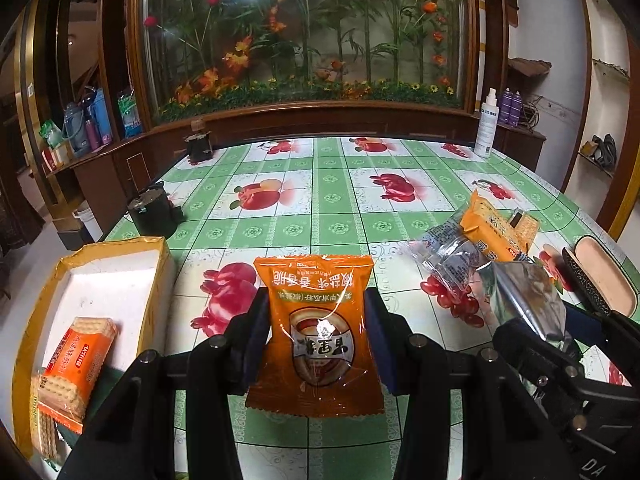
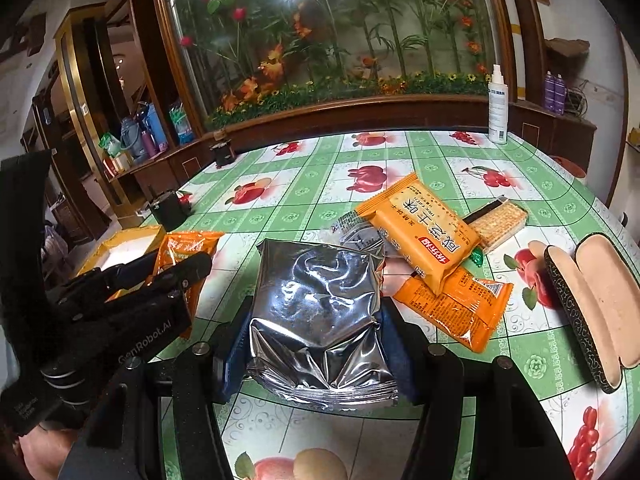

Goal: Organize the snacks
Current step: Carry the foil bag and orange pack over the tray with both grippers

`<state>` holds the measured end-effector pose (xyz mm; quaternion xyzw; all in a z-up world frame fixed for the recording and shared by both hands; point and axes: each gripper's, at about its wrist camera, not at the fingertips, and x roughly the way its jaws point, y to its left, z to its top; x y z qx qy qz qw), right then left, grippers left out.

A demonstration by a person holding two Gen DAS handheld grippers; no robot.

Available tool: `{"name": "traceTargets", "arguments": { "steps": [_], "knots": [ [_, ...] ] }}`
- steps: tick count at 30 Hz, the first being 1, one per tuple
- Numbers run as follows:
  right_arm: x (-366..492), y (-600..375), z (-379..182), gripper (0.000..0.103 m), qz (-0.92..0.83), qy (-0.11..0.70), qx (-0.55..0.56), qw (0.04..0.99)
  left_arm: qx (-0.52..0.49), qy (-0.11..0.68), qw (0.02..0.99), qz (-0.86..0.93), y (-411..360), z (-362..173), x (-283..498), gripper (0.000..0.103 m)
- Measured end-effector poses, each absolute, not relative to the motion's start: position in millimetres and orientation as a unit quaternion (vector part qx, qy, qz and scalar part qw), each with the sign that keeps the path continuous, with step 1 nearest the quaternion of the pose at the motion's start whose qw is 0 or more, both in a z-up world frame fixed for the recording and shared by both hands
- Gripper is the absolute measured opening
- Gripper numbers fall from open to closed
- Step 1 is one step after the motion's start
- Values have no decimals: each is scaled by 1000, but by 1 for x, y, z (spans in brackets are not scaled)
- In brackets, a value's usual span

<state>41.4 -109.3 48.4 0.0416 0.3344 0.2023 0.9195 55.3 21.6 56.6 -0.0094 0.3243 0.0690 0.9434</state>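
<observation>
My left gripper (image 1: 316,340) is shut on an orange snack packet (image 1: 318,328) and holds it above the table. A yellow-rimmed white box (image 1: 160,264) sits at the left with an orange cracker pack (image 1: 76,364) inside. My right gripper (image 2: 316,344) is shut on a silver foil packet (image 2: 320,320), which also shows in the left wrist view (image 1: 524,300). Behind it lie an orange cracker pack (image 2: 420,232), another orange packet (image 2: 456,308) and a clear wrapper (image 2: 360,236).
An open glasses case (image 2: 592,300) lies at the right. A black cup (image 1: 154,212) and a small dark holder (image 1: 199,146) stand at the left side. A white spray bottle (image 2: 497,108) stands at the far right edge. The box also shows in the right wrist view (image 2: 124,244).
</observation>
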Motion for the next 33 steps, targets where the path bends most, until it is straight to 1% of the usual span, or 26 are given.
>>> {"name": "traceTargets", "arguments": {
  "steps": [22,33],
  "knots": [
    [41,-110,49,64,213,338,53,915,11,313,947,74,17,58,52,45],
    [39,-110,53,64,206,325,49,922,12,298,951,77,16,65,44,45]
  ]
}}
